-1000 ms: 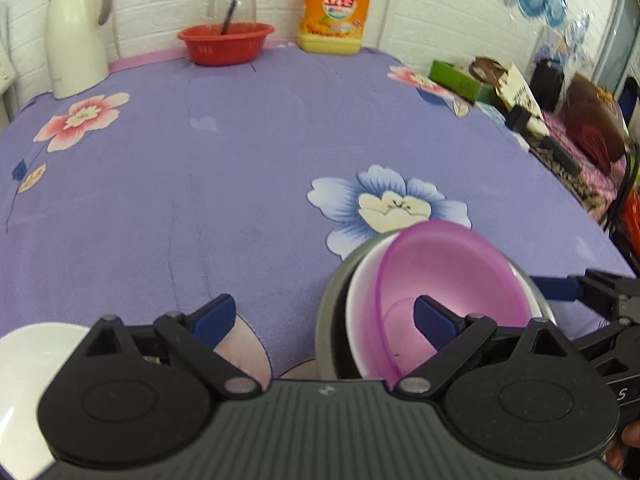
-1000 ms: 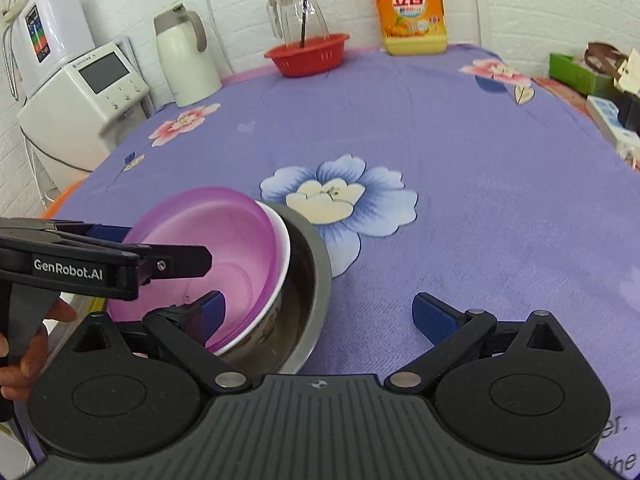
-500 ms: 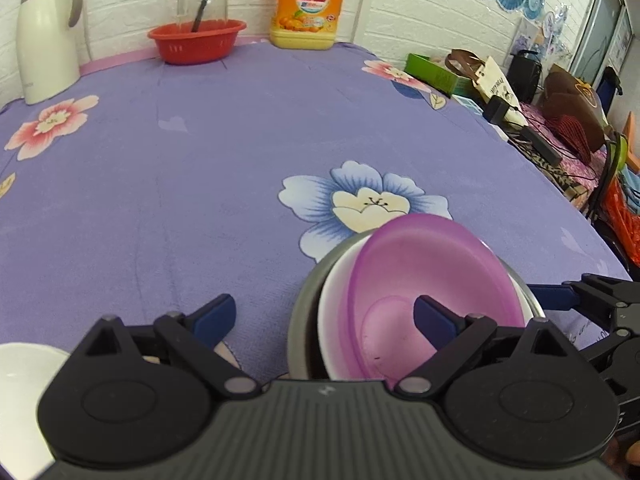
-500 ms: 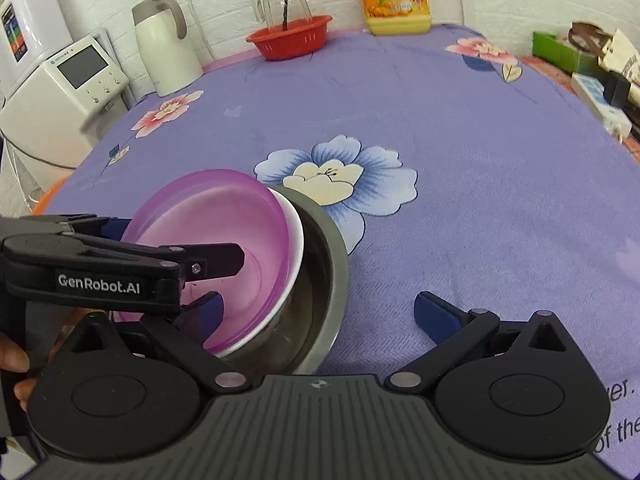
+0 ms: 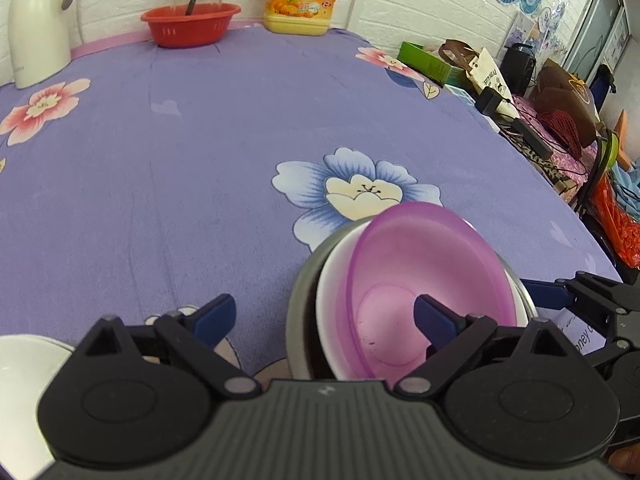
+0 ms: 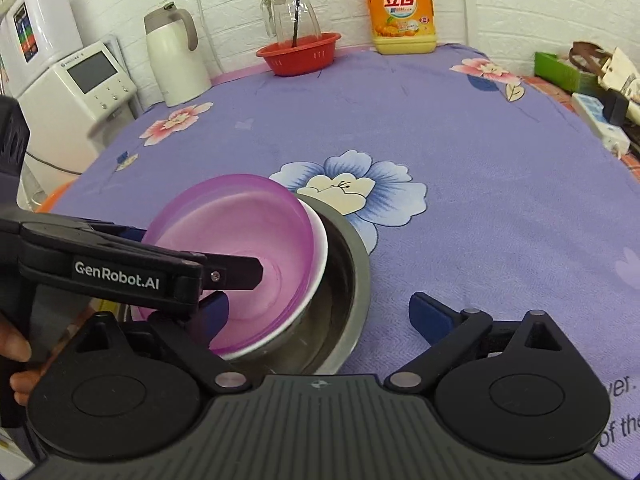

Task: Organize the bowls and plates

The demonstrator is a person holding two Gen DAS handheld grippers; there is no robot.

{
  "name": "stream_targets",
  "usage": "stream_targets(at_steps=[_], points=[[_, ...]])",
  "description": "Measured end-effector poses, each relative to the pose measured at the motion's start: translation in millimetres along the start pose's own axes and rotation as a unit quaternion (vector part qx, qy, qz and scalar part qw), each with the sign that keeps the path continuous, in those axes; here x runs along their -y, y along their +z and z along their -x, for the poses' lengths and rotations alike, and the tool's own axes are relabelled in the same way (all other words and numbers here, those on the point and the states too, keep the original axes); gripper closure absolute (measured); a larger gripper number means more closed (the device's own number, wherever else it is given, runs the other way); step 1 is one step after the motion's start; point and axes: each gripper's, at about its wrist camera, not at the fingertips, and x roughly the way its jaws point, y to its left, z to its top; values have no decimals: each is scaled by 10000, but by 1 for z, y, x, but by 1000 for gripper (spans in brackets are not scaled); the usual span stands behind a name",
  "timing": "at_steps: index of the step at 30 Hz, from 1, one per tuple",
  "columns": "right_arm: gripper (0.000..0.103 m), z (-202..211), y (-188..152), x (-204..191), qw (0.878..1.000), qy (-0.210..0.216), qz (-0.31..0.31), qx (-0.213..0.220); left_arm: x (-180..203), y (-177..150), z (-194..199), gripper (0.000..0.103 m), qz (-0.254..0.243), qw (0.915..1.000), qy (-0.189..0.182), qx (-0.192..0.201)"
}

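Left wrist view: both tongs, left gripper [image 5: 324,314] and right gripper [image 6: 320,314], gape wide and hold nothing; the tilted see-through purple plastic bowl [image 5: 420,280] might slip off the round white bowl [image 5: 332,280] if bumped.

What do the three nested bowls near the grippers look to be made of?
Purple bowl: probably plastic, translucent and glossy, with light glowing through its wall. White bowl beneath it: glazed ceramic or melamine, an opaque smooth rim; the look leaves it open. Outer metal bowl: likely stainless steel, a grey brushed rim with dull reflections inside.
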Motion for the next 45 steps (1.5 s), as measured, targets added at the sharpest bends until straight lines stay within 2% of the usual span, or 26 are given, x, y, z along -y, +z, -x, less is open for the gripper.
stream_targets(at_steps=[4,7,10,14,19,22,26,31,36,40,45], points=[[0,3,-5,1,9999,-12,-84,103,-3,-1,-1,12,38,9998,-214,-5],[0,-1,-9,5,9993,130,-322,163,1,-3,-2,21,-46,9997,-221,64],[0,-3,-13,-4,9995,94,-143,279,9,-6,-1,30,-80,9994,-333,82],[0,-2,-15,-18,9993,264,-136,248,21,-12,1,32,-16,9994,-317,102],[0,14,-17,-28,9995,75,-42,317,17,-17,18,36,295,9978,-557,182],[0,26,-11,-40,9988,66,104,475,14,-15,42,37,294,9974,-464,462],[0,34,2,-64,9966,283,330,699,-4,-17,78,37,368,9958,-178,822],[0,24,11,-110,9909,884,674,753,-45,-34,116,36,712,9911,449,1031],[0,1,9,-157,9830,1529,912,442,-93,-66,140,37,1195,9833,933,1006],[0,-13,6,-180,9784,1745,1093,196,-116,-81,143,36,1464,9794,990,974],[0,-22,4,-186,9796,1668,1120,29,-124,-87,135,37,1531,9803,818,943]])
